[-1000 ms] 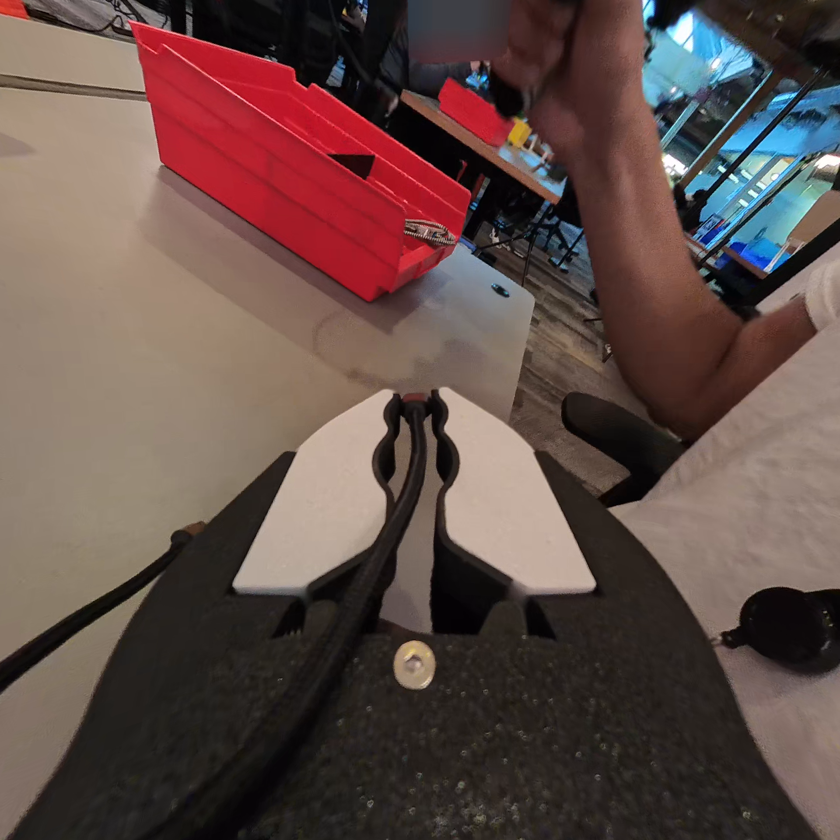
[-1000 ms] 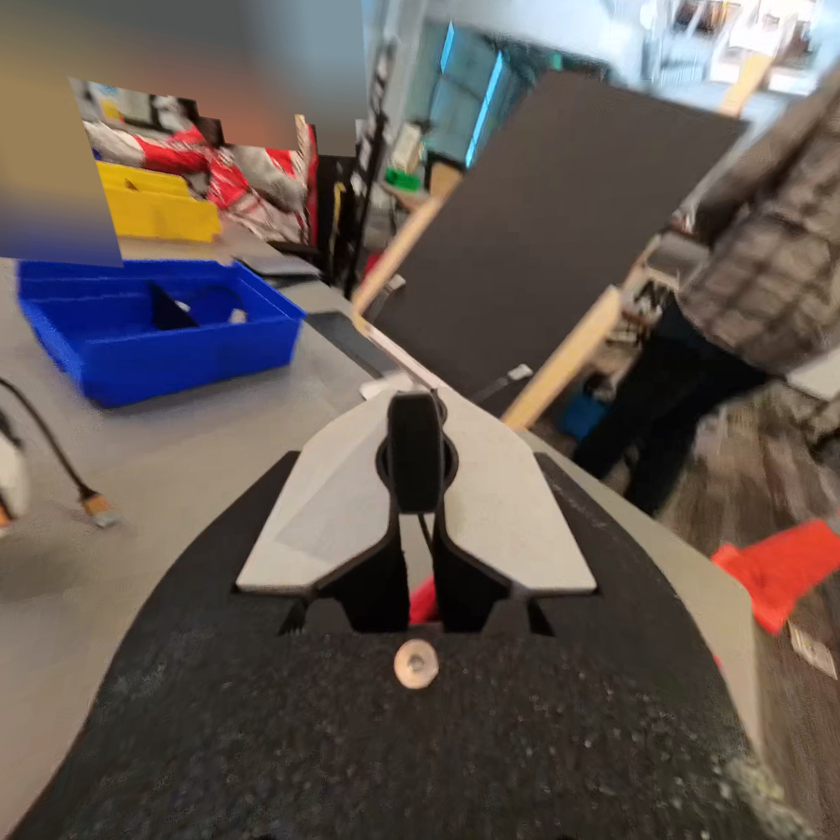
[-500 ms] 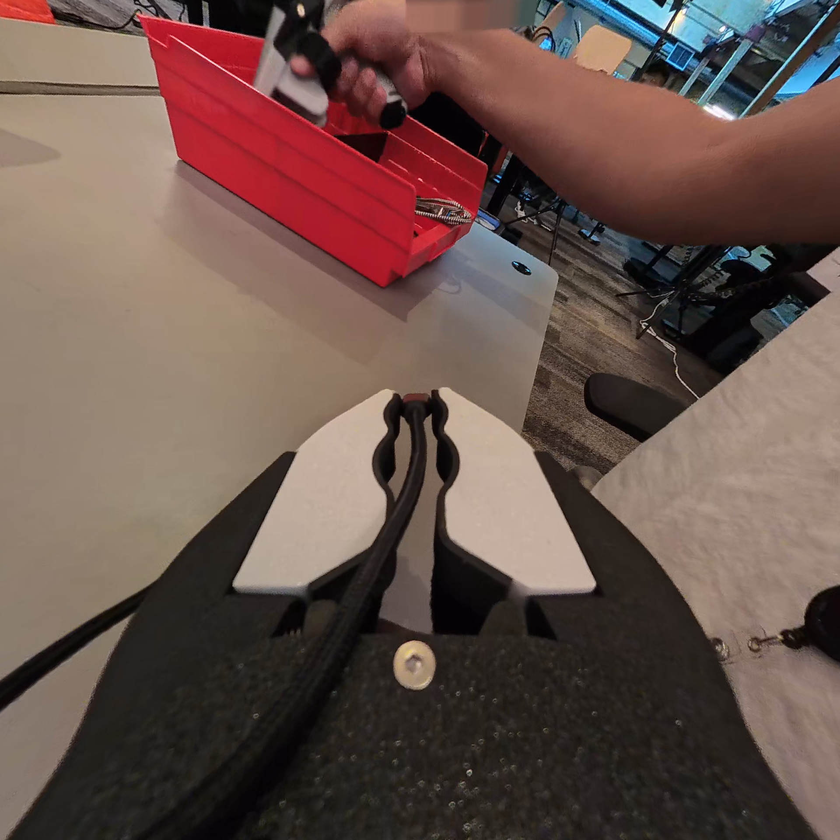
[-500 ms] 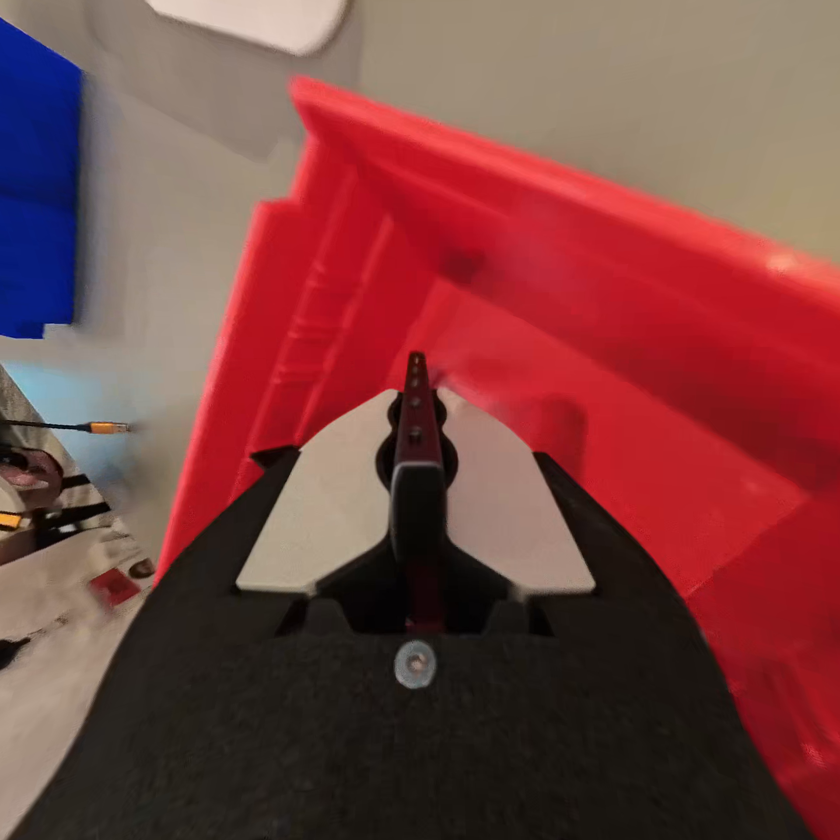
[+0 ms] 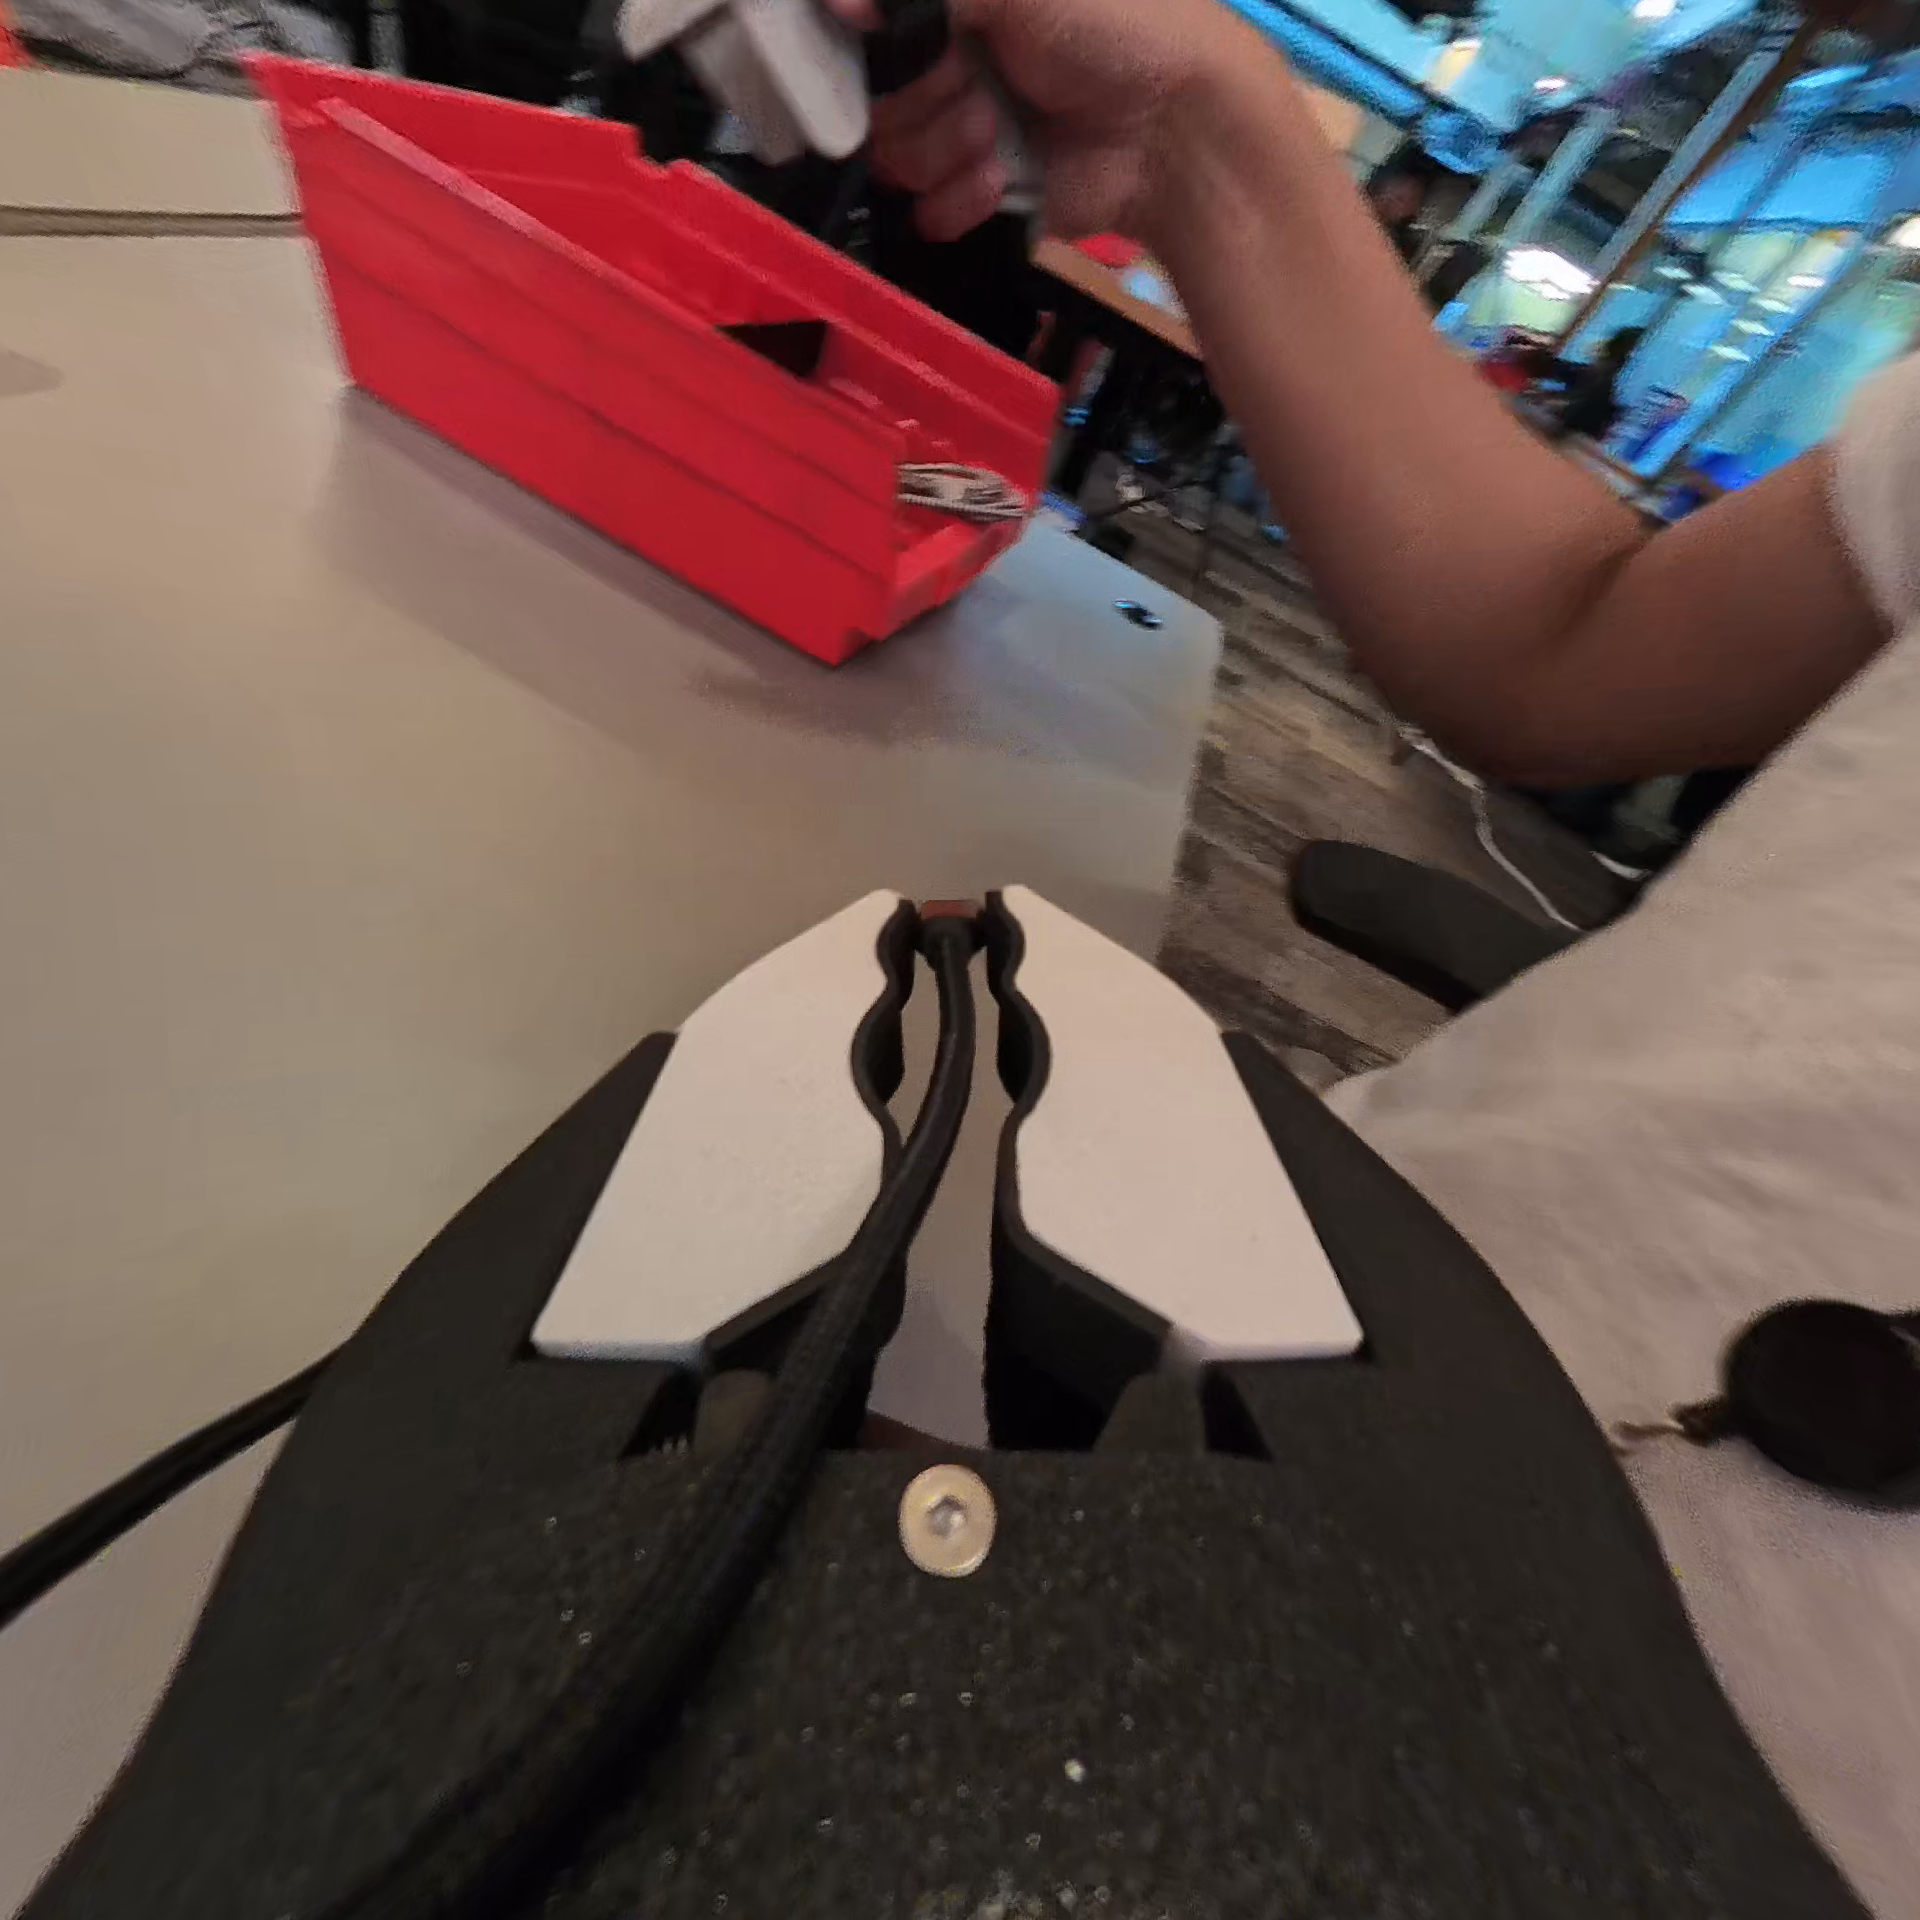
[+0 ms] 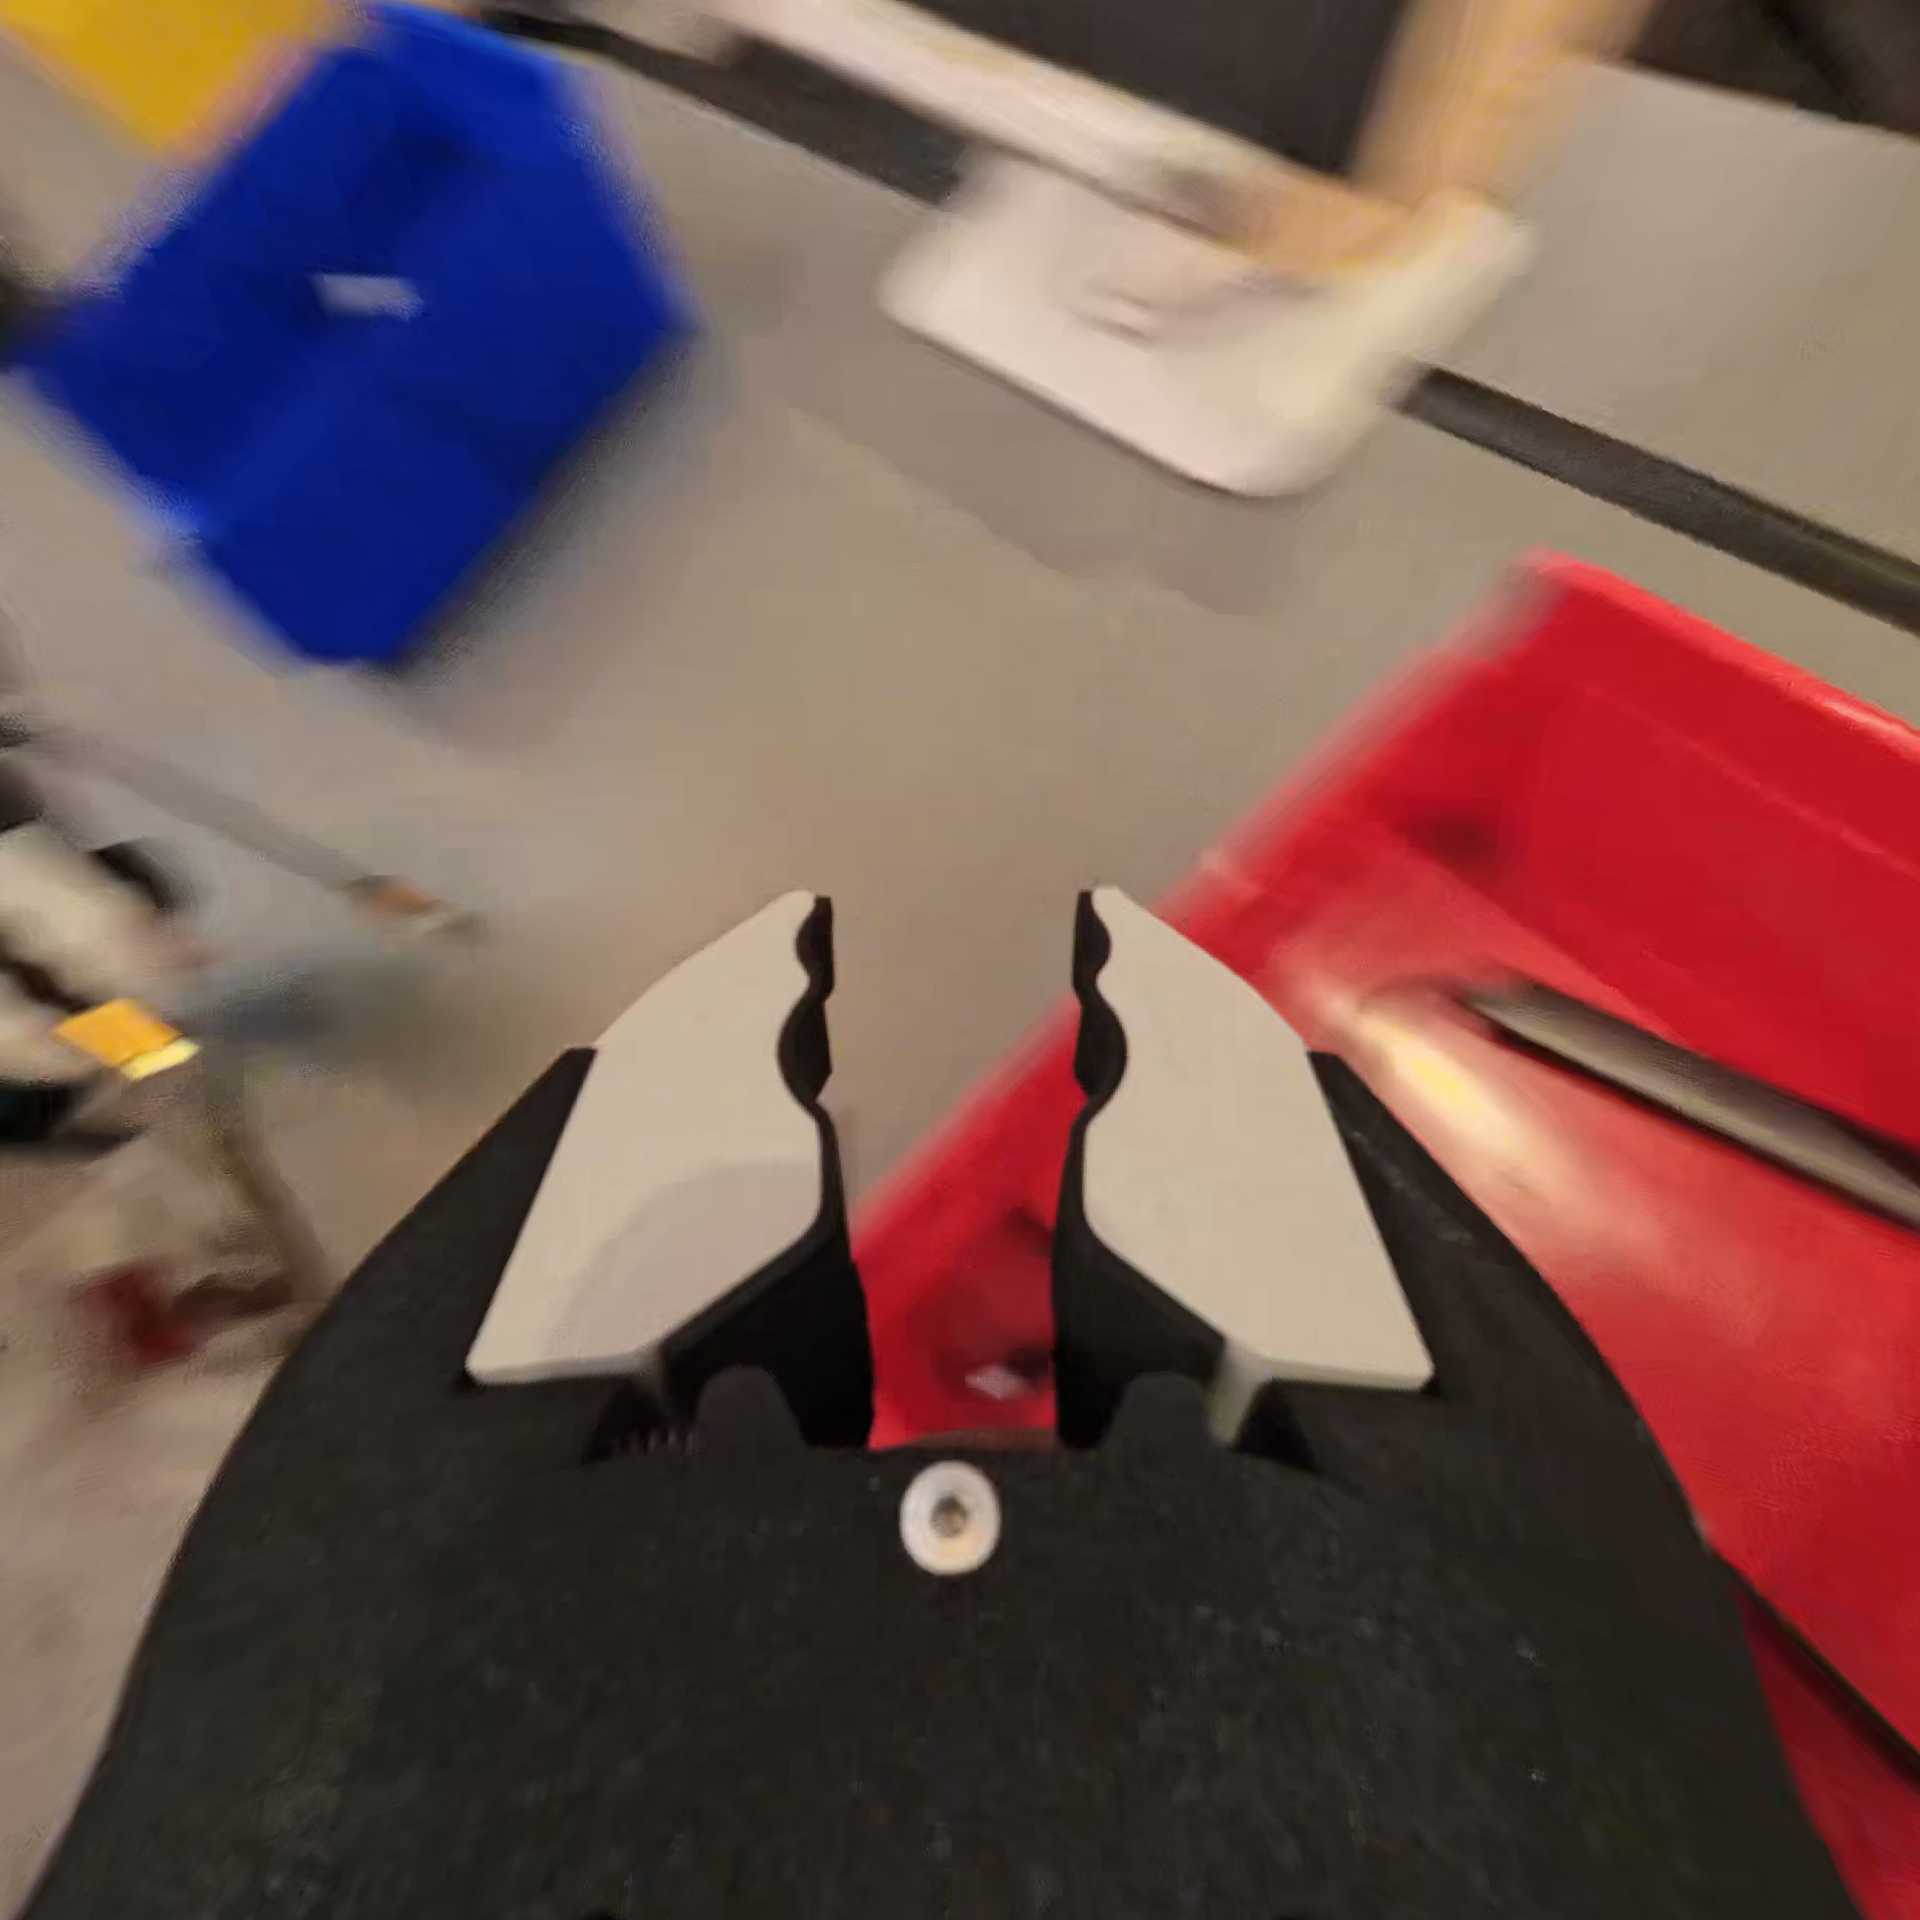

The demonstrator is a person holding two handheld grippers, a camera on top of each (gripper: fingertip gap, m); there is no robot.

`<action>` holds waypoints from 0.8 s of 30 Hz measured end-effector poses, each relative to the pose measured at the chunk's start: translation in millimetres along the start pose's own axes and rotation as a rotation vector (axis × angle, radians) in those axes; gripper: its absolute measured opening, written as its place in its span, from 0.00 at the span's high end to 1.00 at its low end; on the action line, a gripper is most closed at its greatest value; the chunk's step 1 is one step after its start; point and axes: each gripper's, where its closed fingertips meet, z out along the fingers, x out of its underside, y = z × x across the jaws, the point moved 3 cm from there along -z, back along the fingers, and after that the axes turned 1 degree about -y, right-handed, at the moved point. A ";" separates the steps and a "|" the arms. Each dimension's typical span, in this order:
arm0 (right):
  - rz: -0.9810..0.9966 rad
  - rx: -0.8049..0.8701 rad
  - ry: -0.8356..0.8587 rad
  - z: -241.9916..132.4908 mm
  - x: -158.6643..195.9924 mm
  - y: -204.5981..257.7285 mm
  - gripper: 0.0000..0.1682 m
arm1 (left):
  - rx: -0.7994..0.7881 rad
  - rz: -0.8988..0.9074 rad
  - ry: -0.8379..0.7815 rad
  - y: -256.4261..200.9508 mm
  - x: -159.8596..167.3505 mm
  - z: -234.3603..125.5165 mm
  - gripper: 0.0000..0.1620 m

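The left gripper [image 5: 951, 906] is pinching the end of a black braided cable [image 5: 914, 1153] between nearly closed jaws, the cable running back along the fingers and off to the left over the grey table [image 5: 364, 779]. The right gripper [image 6: 951, 914] is hovering with jaws apart and empty above the near-left edge of the red bin [image 6: 1558, 883], where a dark slim object [image 6: 1683, 1081] is lying lengthwise, off to its right.

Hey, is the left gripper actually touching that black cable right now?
Touching. The left wrist view shows the left gripper closed on the black cable, whose end is pinched between the fingertips over the grey table.
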 end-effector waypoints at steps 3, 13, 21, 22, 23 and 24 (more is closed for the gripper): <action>-0.192 -0.348 -0.124 23.6 9.4 107.6 0.74 | 0.204 0.030 -0.001 -34.5 -5.0 1.7 0.92; -0.220 -0.992 -0.130 121.3 41.0 258.9 0.72 | 0.556 0.052 0.030 -89.1 -19.6 -13.5 0.92; -0.022 -1.574 0.042 121.3 37.5 307.5 0.90 | 0.637 0.009 -0.017 -95.8 -25.5 -17.1 0.92; -0.031 -1.593 0.042 121.5 37.0 306.5 0.98 | 0.626 0.005 -0.018 -94.3 -25.0 -16.2 0.92; -0.034 -1.564 0.020 124.8 34.3 303.4 0.98 | 0.609 0.000 -0.022 -92.1 -24.7 -15.3 0.92; -0.038 -1.542 -0.016 124.6 30.1 298.1 0.98 | 0.581 -0.007 -0.026 -88.1 -24.3 -14.4 0.92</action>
